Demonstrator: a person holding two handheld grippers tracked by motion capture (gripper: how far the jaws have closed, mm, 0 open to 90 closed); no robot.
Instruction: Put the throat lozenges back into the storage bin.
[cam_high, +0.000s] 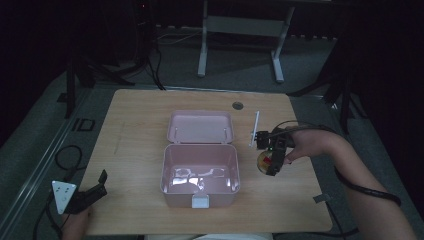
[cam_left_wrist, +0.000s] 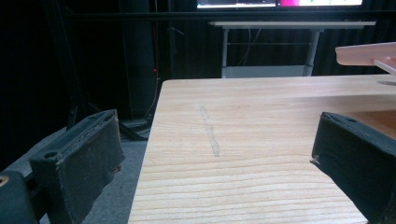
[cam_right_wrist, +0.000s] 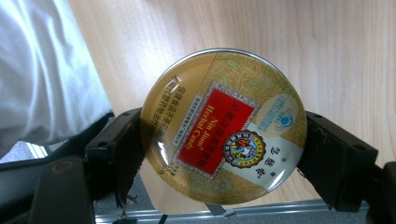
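The right claw (cam_right_wrist: 219, 154) grips a round tin (cam_right_wrist: 223, 127) by its rim, one black jaw on each side, so it is squeezed tight on the tin. In the high view the tin (cam_high: 263, 160) is held up over the tabletop (cam_high: 135, 130), just to the right of the pink box (cam_high: 200, 172) and not inside it. The box stands open with its lid (cam_high: 200, 126) tipped back, and it looks empty. A thin white stick (cam_high: 255, 129) lies near the lid, up by the right hand (cam_high: 305, 145). The left claw (cam_high: 92, 192) sits low at the near left corner of the tabletop with its jaws spread wide and nothing between them (you can see bare wood through the gap in the left gripper view). The tin looks like shiny metal, so I think it is hard and stiff and will not squash. It is likely light, though I cannot tell if it is full. Its top is smooth and glossy, so it could slip or spin if the squeeze gets weak. The rim seems the best place to hold it, right across the widest part, where the jaws are now. If it falls it may dent or roll away.
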